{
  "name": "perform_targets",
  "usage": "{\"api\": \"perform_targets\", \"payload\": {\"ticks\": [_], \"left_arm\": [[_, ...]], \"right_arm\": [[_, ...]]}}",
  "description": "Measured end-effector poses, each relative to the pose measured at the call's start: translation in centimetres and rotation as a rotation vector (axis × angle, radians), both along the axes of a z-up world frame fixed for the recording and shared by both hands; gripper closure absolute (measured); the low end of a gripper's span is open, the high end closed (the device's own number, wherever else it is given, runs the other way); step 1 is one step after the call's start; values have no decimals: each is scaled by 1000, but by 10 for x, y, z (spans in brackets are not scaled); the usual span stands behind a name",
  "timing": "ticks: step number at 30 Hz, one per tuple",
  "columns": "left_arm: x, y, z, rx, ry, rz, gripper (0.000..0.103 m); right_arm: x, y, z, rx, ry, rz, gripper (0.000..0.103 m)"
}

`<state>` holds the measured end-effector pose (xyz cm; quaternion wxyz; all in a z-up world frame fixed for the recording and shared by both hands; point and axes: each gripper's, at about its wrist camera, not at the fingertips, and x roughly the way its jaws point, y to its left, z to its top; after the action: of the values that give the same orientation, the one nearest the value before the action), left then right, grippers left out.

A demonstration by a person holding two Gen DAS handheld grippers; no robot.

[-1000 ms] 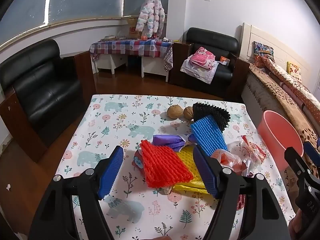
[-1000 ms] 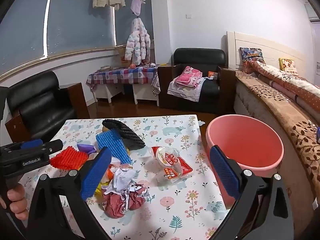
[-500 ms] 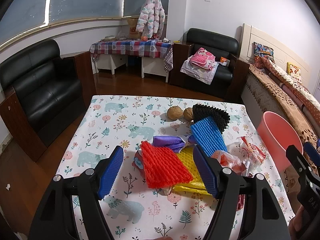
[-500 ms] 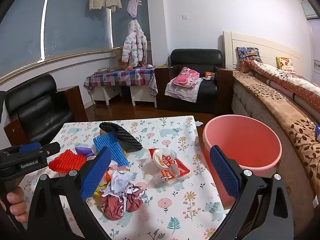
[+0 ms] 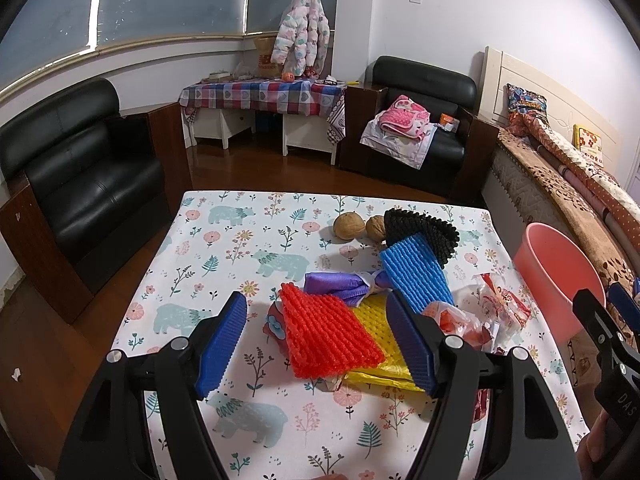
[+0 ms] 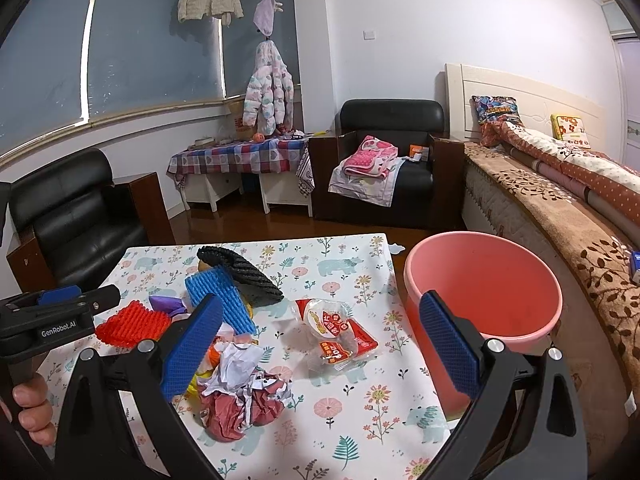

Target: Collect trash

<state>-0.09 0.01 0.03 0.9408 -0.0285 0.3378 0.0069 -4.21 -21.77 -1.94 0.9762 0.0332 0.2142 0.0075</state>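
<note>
Right gripper (image 6: 320, 342) has swung a little toward the table's (image 6: 360, 420) middle and lifted, so the pink bucket (image 6: 480, 280) and crumpled paper (image 6: 240, 396) now sit further right in its view.

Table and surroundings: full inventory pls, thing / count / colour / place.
Table: 1, floral bear-print cloth, centre.
Foam nets: 4; red on top of yellow, blue behind them, black furthest.
Purple wrapper: 1, behind the red net.
Walnuts: 2, brown, left of the black net.
Snack wrapper: 1, clear with red print, toward the bucket.
Crumpled paper: 1 wad, red and white, near edge.
Bucket: 1, pink, off the table's right edge, nothing visible inside.
Armchairs: 2, black; left, back with pink clothes.
Bed: 1, right wall.
Left gripper: open, over the red net.
Right gripper: open, holding nothing.
</note>
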Motion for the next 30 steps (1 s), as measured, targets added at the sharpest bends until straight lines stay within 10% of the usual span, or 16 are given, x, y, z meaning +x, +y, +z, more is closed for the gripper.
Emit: {"api": "perform_targets", "payload": {"ticks": [30], "left_arm": [[-2, -3, 2, -5, 0, -3, 32]], "right_arm": [[-1, -4, 0, 6, -3, -6, 4]]}}
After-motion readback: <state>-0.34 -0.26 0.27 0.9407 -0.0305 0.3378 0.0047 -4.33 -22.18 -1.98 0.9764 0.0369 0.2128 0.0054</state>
